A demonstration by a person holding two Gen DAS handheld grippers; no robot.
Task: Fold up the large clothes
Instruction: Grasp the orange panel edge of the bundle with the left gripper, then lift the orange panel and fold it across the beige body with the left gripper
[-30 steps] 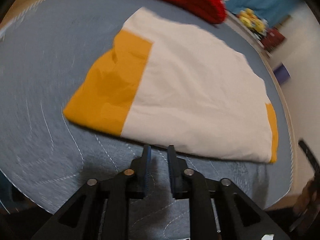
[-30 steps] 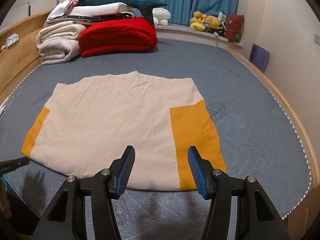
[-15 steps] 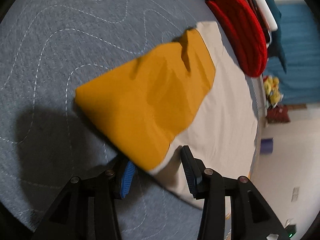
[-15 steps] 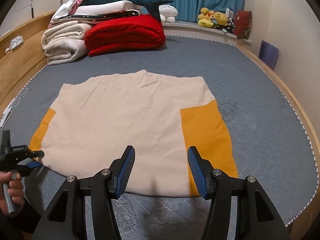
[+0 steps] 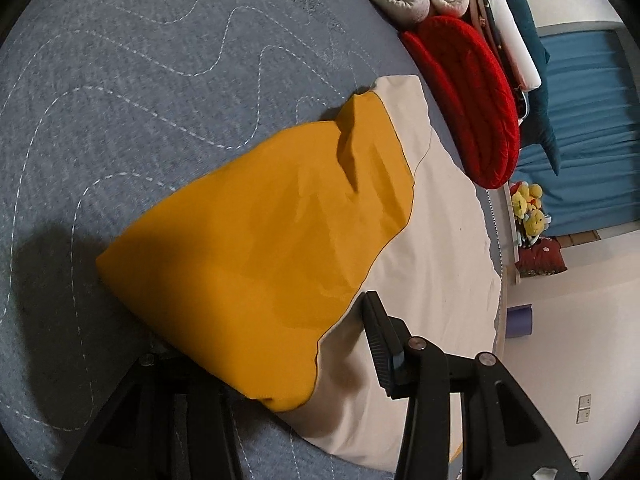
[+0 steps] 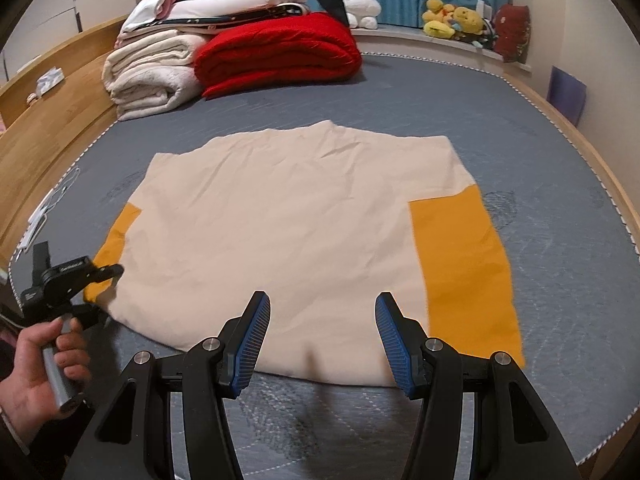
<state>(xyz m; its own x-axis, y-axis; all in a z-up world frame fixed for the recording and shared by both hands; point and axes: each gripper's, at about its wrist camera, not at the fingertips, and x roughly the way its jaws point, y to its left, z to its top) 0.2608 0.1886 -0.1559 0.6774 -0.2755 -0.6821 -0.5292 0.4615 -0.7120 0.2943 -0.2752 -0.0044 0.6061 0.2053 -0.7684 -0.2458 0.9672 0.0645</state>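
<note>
Your cream-and-mustard shirt lies flat on the quilted grey bed — left gripper fingers spread around its orange sleeve corner, right gripper fingers spread, empty. No readable writing.

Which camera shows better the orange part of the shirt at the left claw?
The left wrist view shows it best: the orange sleeve fills the middle, its corner lying between the open left claw fingers. In the right wrist view it is only a thin orange strip at the shirt's edge, partly behind that claw.
</note>
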